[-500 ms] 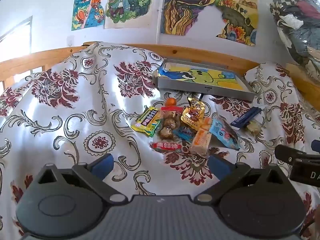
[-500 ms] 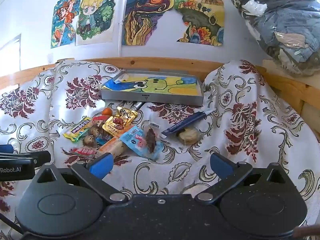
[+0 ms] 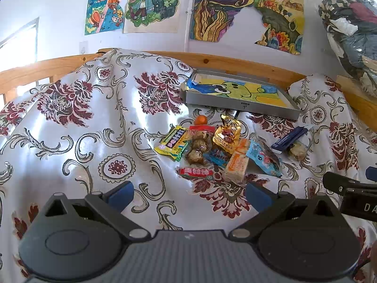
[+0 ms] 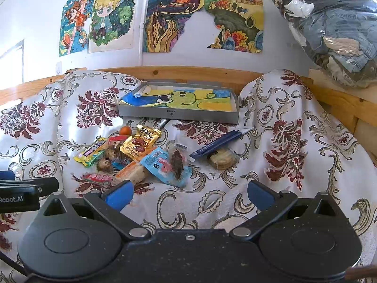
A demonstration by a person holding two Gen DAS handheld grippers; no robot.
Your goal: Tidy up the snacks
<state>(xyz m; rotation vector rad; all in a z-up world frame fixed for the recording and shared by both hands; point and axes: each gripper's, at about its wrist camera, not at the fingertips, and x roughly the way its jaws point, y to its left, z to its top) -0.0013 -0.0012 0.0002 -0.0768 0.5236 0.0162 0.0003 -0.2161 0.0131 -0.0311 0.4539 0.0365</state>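
Here, the left gripper [image 3: 188,195] and the right gripper [image 4: 189,194] are held wide open and empty above the cloth [image 3: 94,141]. Snacks [image 3: 212,151] are piled at 12 o'clock; the tray [image 4: 179,114] is seen beyond.

This looks like a bedroom in a home. A flowery sheet [image 3: 99,127] covers a bed with a wooden rail [image 3: 35,70], and bright drawings [image 4: 174,16] are stuck on the white wall [image 4: 30,11] behind it. A clear bag of clothes [image 4: 329,26] sits on a wooden ledge, and snacks [image 4: 132,155] lie on the sheet.
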